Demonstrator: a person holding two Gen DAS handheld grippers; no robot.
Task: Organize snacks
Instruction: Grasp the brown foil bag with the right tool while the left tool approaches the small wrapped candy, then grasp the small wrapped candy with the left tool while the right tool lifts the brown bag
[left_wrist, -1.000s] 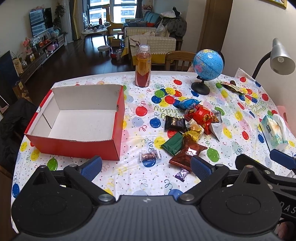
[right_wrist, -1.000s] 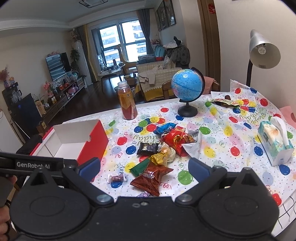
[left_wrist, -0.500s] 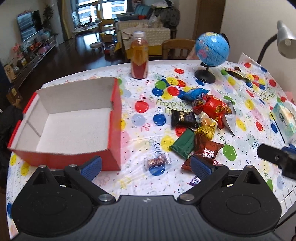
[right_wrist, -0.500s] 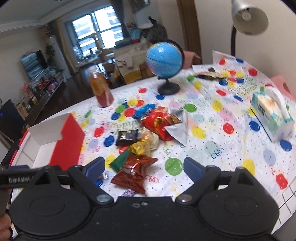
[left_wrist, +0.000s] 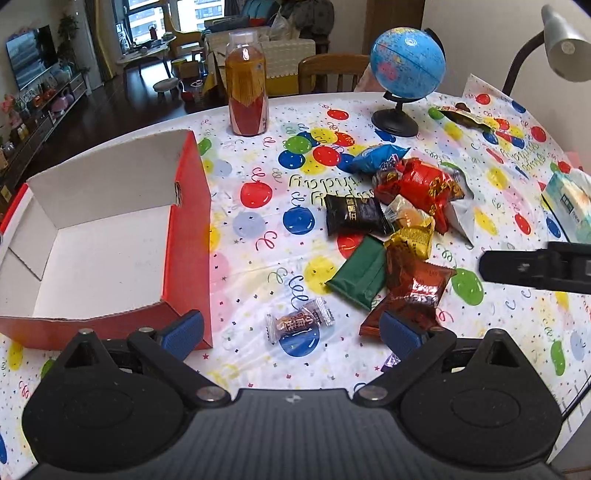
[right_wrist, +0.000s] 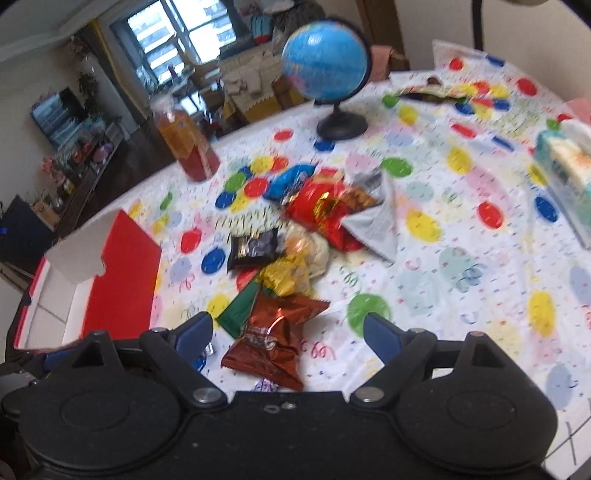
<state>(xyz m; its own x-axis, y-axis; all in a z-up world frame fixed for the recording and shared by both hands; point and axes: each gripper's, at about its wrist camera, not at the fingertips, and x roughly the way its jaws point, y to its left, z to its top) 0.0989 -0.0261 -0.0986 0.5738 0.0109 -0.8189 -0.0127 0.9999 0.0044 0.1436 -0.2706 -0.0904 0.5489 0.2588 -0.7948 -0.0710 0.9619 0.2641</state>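
Both the left gripper (left_wrist: 291, 332) and the right gripper (right_wrist: 286, 330) hover with fingers spread wide and holding nothing above the counter (left_wrist: 258, 258), where the snacks (left_wrist: 391, 236) lie in a heap right of the empty red box (left_wrist: 188, 236).

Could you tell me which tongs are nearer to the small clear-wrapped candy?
Left. The left tongs open right around the candy; the right tongs straddle the brown snack bag beside it.
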